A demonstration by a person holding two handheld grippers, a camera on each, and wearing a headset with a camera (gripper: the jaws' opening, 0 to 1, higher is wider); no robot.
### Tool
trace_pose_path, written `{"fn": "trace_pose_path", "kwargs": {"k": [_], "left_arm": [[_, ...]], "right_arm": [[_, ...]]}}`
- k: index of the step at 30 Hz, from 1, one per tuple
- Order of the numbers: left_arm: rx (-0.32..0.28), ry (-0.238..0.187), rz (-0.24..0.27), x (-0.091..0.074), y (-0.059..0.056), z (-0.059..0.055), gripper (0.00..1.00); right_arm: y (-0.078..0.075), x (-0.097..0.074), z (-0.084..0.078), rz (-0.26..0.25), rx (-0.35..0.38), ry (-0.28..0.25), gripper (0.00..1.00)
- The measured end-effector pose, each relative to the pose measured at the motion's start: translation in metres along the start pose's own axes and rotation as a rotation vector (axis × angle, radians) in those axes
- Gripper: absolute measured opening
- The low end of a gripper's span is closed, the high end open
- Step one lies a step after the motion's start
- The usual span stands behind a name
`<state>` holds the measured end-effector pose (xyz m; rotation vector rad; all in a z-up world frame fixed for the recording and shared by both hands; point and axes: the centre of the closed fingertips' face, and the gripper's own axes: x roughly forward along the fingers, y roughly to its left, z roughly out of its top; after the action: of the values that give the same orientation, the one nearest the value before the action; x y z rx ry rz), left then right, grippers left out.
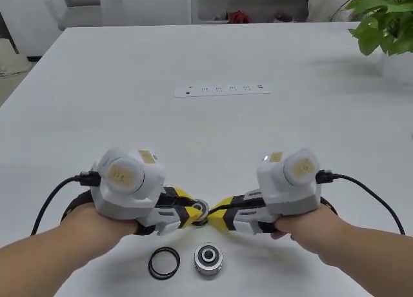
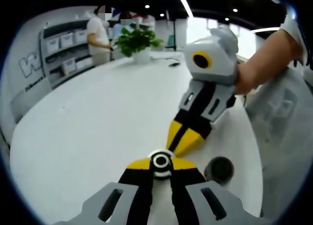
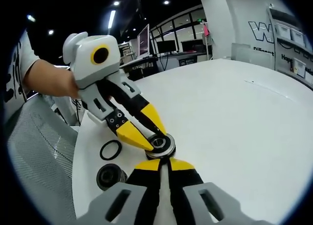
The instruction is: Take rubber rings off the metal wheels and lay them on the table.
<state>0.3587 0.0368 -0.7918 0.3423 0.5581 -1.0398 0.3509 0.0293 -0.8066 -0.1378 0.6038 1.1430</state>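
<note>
- One rubber ring (image 1: 164, 263) is laid on the table nearest, left of its bare wheel (image 1: 208, 258): done.
- Just beyond, a second wheel (image 1: 200, 212) is clamped by the left gripper (image 1: 189, 214), its ring judged still on.
- At its rim the right gripper (image 1: 217, 212) is closed narrow; whether anything is held cannot be told.

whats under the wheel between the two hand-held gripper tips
Only white table shows around the wheel. The wheel itself and the tips of the left hand-held gripper and right hand-held gripper cover its underside; table contact cannot be told.
</note>
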Motion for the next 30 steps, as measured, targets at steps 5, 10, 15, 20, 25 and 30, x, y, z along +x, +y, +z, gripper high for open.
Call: {"fn": "trace_pose_path", "kwargs": {"k": [5,10,15,20,25,30], "left_arm": [[0.013,0.005,0.004,0.0,0.0,0.0,0.13],[0.017,0.009,0.008,-0.001,-0.001,0.0,0.13],[0.019,0.017,0.017,-0.001,-0.003,-0.001,0.13],[0.024,0.026,0.028,-0.001,-0.003,-0.001,0.12],[0.027,0.033,0.04,-0.001,-0.003,-0.002,0.12],[0.031,0.04,0.047,-0.001,-0.004,-0.002,0.12]], "right_arm": [[-0.002,-0.001,0.0,-0.008,0.033,-0.003,0.0],[-0.007,-0.004,0.004,-0.013,0.092,-0.024,0.0],[-0.009,-0.004,0.004,-0.026,0.128,-0.036,0.0],[-0.011,-0.006,0.011,-0.029,0.193,-0.077,0.0],[-0.008,-0.006,0.013,-0.022,0.21,-0.09,0.0],[-0.007,-0.006,0.015,-0.024,0.219,-0.087,0.0]]}}
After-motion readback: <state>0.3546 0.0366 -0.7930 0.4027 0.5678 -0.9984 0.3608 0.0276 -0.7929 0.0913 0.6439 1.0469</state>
